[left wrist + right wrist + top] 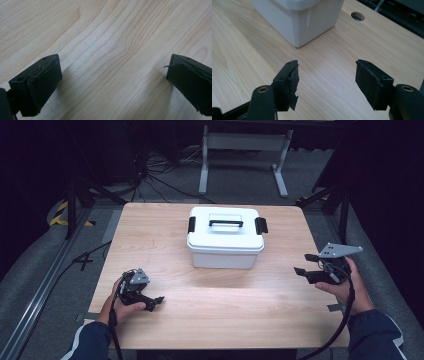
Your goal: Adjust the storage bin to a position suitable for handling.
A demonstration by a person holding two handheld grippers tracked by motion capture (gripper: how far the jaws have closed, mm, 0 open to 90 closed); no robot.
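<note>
White lidded box (225,238) with black latches and handle is sitting toward the far middle of the pale wood counter (215,305). Left gripper (150,301) and right gripper (306,265) are hovering near the front corners, fingers (289,80) released, empty. Dark room, cables (160,182) lying on grey floor (240,180).

A white box (225,240) with black handle (226,223) and latches on a pale wood-grain table (210,305)
</note>
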